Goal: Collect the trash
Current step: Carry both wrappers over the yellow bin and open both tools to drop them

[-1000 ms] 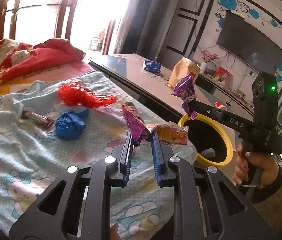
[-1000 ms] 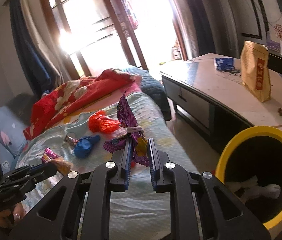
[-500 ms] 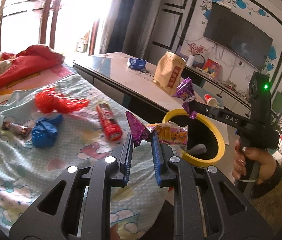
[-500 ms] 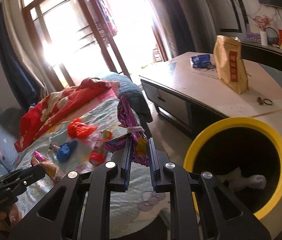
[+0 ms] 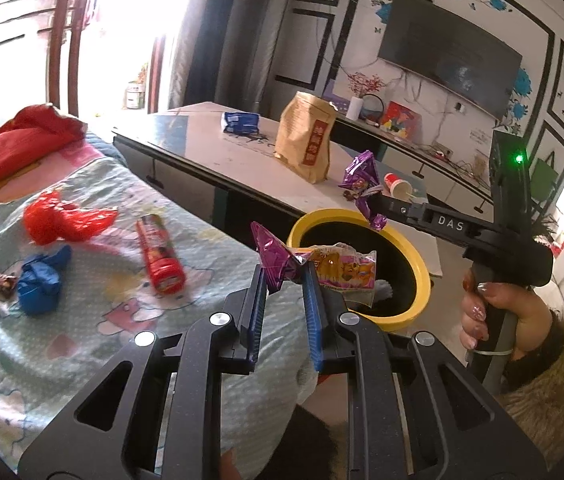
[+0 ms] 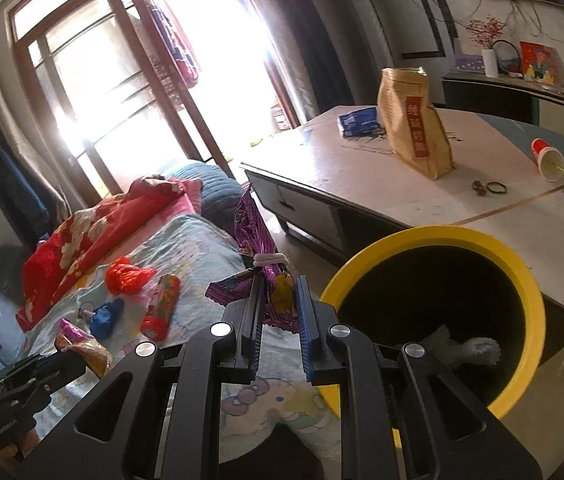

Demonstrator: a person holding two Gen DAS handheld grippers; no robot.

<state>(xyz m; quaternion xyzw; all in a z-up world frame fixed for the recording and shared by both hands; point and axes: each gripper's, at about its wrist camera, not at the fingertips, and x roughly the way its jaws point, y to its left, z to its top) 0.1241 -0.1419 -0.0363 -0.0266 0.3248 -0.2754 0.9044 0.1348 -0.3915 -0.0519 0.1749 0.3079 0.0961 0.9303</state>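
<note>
Snack wrapper [image 5: 337,270] pinched in left gripper [image 5: 285,280] beside yellow bin [image 5: 409,256] rim; purple wrapper [image 6: 260,256] clamped in right gripper [image 6: 280,300], near bin too.

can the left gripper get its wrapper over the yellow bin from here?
Probably yes. The left gripper is shut on the snack wrapper, the yellow bin opens just beyond its fingertips, and nothing lies between; the right gripper hovers over the far rim.

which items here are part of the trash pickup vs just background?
Job:
left gripper shut on snack wrapper
right gripper shut on purple wrapper
yellow bin
red bag, blue bag, red tube on bed

Background:
brown pouch
TV
</note>
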